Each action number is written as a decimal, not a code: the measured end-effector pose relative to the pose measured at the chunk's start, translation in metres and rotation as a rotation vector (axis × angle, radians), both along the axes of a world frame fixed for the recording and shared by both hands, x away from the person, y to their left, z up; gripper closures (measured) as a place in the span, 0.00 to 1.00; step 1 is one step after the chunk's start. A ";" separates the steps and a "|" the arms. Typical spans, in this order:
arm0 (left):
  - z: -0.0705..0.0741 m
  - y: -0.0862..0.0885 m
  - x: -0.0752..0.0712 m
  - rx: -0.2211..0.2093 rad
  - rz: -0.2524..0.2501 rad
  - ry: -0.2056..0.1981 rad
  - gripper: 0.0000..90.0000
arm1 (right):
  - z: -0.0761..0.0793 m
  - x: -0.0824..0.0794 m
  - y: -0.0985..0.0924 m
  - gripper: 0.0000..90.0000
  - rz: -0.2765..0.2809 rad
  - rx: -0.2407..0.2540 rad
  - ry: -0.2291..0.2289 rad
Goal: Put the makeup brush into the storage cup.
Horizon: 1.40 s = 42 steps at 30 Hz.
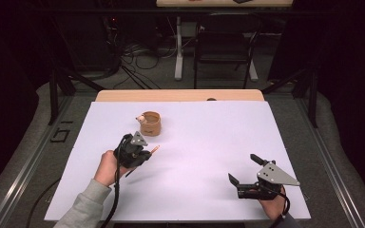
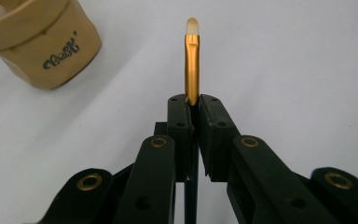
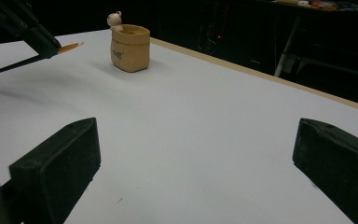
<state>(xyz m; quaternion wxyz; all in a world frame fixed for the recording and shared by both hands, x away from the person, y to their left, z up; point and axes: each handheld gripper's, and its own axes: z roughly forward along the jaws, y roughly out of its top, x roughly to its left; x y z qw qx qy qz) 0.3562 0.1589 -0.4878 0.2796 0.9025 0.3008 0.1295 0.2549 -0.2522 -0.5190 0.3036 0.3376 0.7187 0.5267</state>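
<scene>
A thin brush point(image 2: 192, 60) is pinched in the left gripper point(image 2: 193, 100), held above the table point(image 1: 209, 142) near a tan cup point(image 1: 150, 123). The right gripper point(image 1: 245, 169) rests spread, empty. The brush might slip or tip the light cup.

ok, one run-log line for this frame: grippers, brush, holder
left gripper: shut on brush, held above table | right gripper: open, empty | holder: upright on white table, apart from brush | brush not yet in holder
</scene>
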 end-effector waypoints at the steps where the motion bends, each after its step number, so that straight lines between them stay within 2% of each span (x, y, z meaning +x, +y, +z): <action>1: 0.000 0.000 0.000 -0.001 0.001 -0.006 0.93 | 0.000 0.000 0.000 0.00 0.000 0.000 0.000; 6: 0.005 0.003 0.000 -0.032 0.001 -0.042 0.93 | 0.000 0.000 0.000 0.00 0.001 -0.001 -0.001; 13: 0.000 0.009 0.006 -0.090 -0.003 -0.040 0.93 | 0.000 0.001 0.001 0.00 0.001 0.001 -0.001; 18: 0.000 0.011 0.006 -0.124 0.004 -0.070 0.93 | 0.000 0.001 0.000 0.00 0.000 -0.003 0.002; 22: 0.001 0.012 0.005 -0.138 0.010 -0.099 0.93 | -0.001 0.001 0.001 0.00 0.001 0.003 -0.003; 29: -0.001 0.012 0.006 -0.163 0.004 -0.105 0.93 | -0.001 0.001 0.000 0.00 -0.001 -0.001 0.004; 42: -0.001 0.011 0.005 -0.199 0.028 -0.195 0.93 | -0.001 0.002 0.000 0.00 0.002 -0.002 0.004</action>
